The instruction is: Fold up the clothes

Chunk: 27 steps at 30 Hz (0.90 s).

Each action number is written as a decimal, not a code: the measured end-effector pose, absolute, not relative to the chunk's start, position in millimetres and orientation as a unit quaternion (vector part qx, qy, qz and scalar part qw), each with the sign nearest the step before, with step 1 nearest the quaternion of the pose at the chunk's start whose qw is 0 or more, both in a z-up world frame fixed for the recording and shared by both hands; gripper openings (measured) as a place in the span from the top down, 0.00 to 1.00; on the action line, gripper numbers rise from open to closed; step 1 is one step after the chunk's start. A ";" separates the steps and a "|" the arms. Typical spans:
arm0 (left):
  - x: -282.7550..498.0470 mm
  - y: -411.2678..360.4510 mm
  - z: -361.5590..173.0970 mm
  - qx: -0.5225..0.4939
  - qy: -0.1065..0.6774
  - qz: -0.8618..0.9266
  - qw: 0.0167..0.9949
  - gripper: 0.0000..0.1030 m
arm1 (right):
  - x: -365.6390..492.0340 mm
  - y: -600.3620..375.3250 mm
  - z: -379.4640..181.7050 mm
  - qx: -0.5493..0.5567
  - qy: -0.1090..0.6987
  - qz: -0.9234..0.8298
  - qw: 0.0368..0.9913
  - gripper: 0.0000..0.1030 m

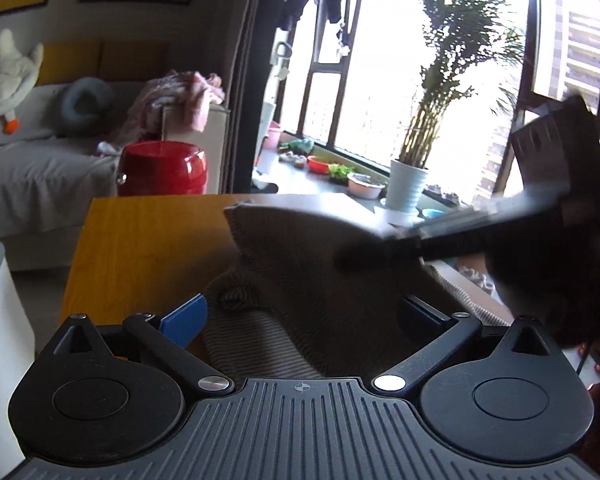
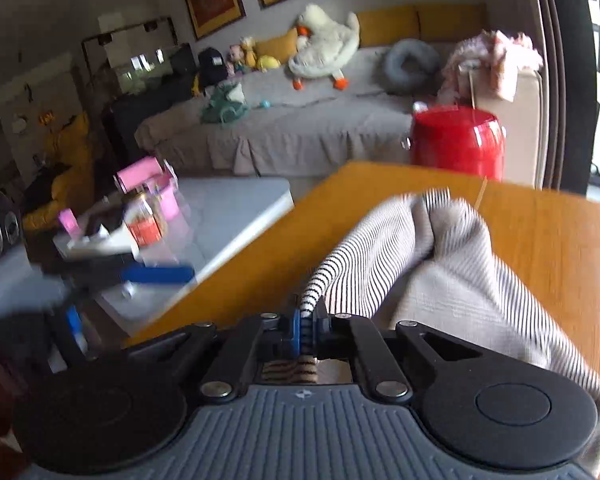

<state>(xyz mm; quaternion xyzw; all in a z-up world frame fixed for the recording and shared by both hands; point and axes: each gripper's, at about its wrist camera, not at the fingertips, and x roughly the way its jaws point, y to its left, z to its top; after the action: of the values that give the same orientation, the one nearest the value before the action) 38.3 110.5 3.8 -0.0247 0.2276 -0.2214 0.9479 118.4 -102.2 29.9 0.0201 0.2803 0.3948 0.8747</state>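
A grey-and-white striped garment [image 1: 300,264] lies bunched on the orange wooden table [image 1: 140,248]. One part of it is pulled up into a peak. My left gripper [image 1: 300,316] is open wide, with the cloth lying loose between its blue pads [image 1: 184,322], which do not press on it. My right gripper [image 2: 308,320] is shut on a striped edge of the garment [image 2: 440,272], and the cloth trails off to the right over the table [image 2: 540,240]. In the left wrist view the right gripper [image 1: 352,260] shows as a dark blur coming in from the right above the cloth.
A red stool [image 1: 162,168] and a grey sofa [image 2: 300,128] stand beyond the table's far edge. A white low table [image 2: 228,208] with boxes and a can sits to the left. A potted plant [image 1: 408,188] and bowls line the window ledge.
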 end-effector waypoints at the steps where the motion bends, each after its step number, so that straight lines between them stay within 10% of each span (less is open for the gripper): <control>1: 44.4 103.9 4.1 -0.014 0.220 -0.220 0.950 0.00 | 127.6 -99.2 43.7 0.027 0.269 0.402 0.875 0.95; 7: 115.4 73.4 -1.7 0.007 0.189 -0.189 0.964 0.01 | 161.5 -79.0 69.5 0.024 0.263 0.396 0.879 0.95; 11: 149.9 87.7 -14.5 -0.053 0.178 -0.144 0.972 0.54 | 158.4 -96.4 63.8 0.007 0.236 0.329 0.914 0.80; 21: 173.8 169.2 -41.7 -0.207 0.190 -0.061 0.958 0.60 | 129.7 -77.5 -55.0 -0.160 0.315 0.226 0.908 0.50; 27: 172.7 178.9 -47.0 -0.223 0.196 -0.067 0.952 0.58 | 145.1 -84.4 -48.6 -0.254 0.268 0.217 0.904 0.91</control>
<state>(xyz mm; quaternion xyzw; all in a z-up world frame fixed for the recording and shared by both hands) 172.7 178.9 -47.0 -0.2233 0.1964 -0.0667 0.9524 145.1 -84.4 -48.6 -0.2540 0.2684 0.2168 0.9036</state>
